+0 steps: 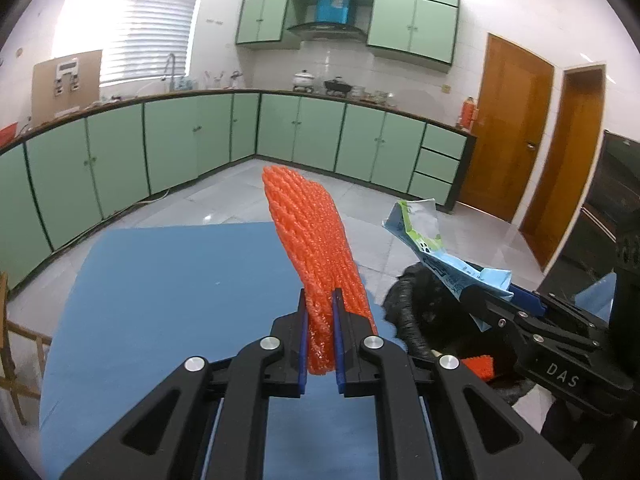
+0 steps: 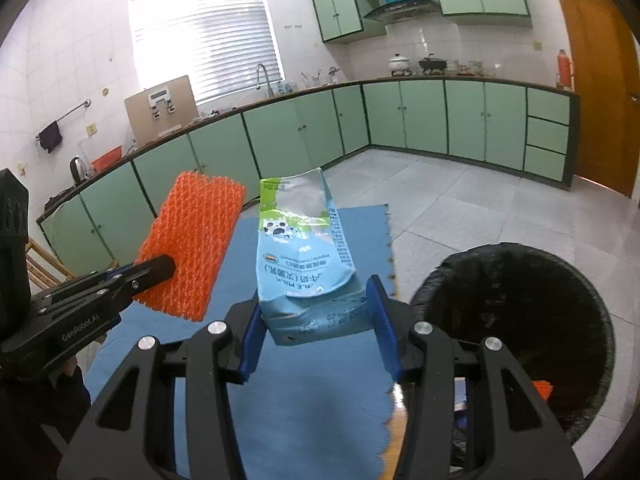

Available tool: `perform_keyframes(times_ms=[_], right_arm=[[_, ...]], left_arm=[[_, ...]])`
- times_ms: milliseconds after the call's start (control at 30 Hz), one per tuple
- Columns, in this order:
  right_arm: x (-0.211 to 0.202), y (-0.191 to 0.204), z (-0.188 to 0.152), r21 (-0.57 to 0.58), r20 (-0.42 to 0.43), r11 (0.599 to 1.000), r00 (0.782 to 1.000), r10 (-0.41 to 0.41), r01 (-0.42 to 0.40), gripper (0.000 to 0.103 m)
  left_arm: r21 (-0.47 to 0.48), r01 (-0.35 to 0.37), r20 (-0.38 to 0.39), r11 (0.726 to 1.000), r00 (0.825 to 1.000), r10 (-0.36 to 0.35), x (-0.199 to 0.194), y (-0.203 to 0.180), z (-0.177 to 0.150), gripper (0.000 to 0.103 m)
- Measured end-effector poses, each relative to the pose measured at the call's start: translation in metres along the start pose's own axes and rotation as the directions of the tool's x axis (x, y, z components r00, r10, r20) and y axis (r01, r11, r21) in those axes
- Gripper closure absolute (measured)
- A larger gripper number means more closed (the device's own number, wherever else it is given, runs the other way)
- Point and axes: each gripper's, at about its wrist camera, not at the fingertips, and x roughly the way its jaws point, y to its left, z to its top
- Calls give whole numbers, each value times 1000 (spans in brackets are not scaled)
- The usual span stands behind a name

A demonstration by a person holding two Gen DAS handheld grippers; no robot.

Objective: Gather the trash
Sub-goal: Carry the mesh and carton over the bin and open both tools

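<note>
A home kitchen is being shown: pale green base cabinets [image 2: 404, 116] are being run along two walls under a dark countertop [image 2: 280, 96], with matching wall cabinets [image 1: 412, 24] seen in the upper part of each frame. A range hood [image 1: 326, 30] is being seen above pots on a stove [image 2: 416, 66], and a curved faucet [image 2: 262, 76] is standing below a blind-covered window [image 2: 204, 36]. White tiled walls, a pale tiled floor [image 2: 460, 200] and wooden doors [image 1: 504, 128] at the right edge are completing the room.

Ahead of the claw, mint-green base cabinets [image 1: 172, 140] line two white-tiled walls [image 2: 60, 64]; a bright blinded window [image 2: 208, 36] sits above, brown doors [image 1: 508, 128] right, grey tiled floor [image 2: 460, 196].
</note>
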Motion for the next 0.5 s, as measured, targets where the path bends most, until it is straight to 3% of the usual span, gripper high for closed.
perform_keyframes(times_ms=[500], right_arm=[[-42, -84, -6, 61, 41, 987, 987, -153, 150, 57]], left_arm=[[94, 138, -23, 986, 990, -136, 34, -84, 11, 93]])
